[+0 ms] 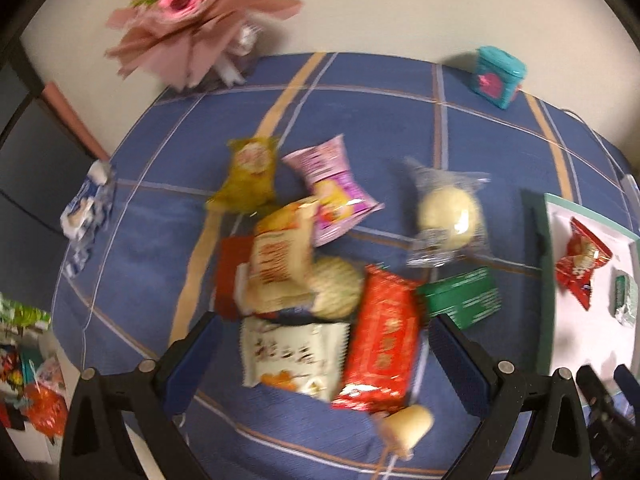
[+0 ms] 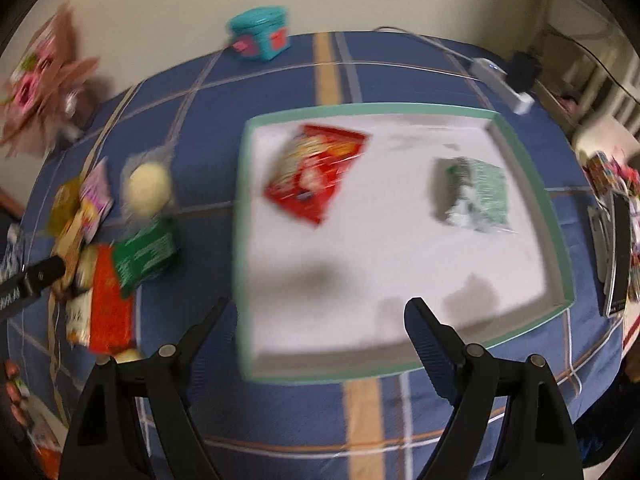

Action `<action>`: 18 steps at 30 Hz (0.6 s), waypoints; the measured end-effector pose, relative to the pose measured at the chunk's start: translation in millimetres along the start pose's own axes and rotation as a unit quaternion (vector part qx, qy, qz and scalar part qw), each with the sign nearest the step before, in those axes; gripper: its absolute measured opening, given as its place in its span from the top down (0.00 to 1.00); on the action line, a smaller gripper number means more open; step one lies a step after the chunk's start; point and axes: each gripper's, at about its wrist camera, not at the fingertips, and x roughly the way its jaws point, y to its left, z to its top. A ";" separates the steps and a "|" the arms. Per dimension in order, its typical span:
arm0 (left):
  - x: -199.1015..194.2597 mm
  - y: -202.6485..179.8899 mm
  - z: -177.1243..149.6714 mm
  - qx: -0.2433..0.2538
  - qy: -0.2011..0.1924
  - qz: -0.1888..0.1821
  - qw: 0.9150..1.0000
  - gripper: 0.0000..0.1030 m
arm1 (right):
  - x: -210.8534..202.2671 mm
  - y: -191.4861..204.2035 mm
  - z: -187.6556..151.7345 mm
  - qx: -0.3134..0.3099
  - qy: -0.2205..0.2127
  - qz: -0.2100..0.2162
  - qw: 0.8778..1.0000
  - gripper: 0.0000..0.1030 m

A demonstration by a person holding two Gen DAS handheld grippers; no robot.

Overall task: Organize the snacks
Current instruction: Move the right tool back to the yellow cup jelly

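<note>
1. Far left of your table sit a pink paper bouquet (image 1: 188, 12) and a blue-and-white wrapper (image 1: 86, 208). Both lie well apart from the snack pile; leave them.
2. Your left gripper (image 1: 326, 344) hovers over the pile with its jaws spread wide and nothing between them. Beneath it lie the white packet (image 1: 292, 356) and the long red packet (image 1: 384, 340), touching side by side.
3. Behind those, the heap is unsorted: a beige packet (image 1: 280, 264) leaning on a round pale biscuit pack (image 1: 336, 288), a yellow packet (image 1: 248, 176), a pink packet (image 1: 332, 188), a clear-wrapped bun (image 1: 448, 216) and a green packet (image 1: 460, 296). A small cream roll (image 1: 408, 424) lies nearest you.
4. Right of the pile is the white tray (image 2: 560, 240) with a green rim. It holds only two items so far, well apart: a red snack bag (image 2: 316, 172) and a green-and-silver packet (image 2: 476, 196).
5. Your right gripper (image 2: 316, 320) hangs over the tray's near edge, jaws apart and holding nothing.
6. By my reckoning you are early on: two snacks placed, roughly nine waiting. The picture is blurred, so take that count loosely.
</note>
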 end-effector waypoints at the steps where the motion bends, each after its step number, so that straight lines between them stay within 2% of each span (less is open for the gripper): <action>1: 2.4 6.8 -1.6 -0.007 0.005 0.000 1.000 0.00 | 0.0 12.0 -2.5 -0.016 0.004 0.002 1.000 0.16; 6: 16.9 31.4 -12.5 -0.032 0.034 -0.001 0.999 0.00 | 0.6 55.2 -13.4 -0.063 0.014 0.024 0.998 0.16; 12: 25.4 57.0 -27.2 -0.065 0.055 -0.014 0.996 0.00 | 4.1 98.8 -30.1 -0.099 0.037 0.078 0.991 0.16; 18: 32.4 77.6 -37.2 -0.096 0.070 -0.020 0.993 0.00 | 10.4 124.1 -39.0 -0.125 0.050 0.090 0.987 0.16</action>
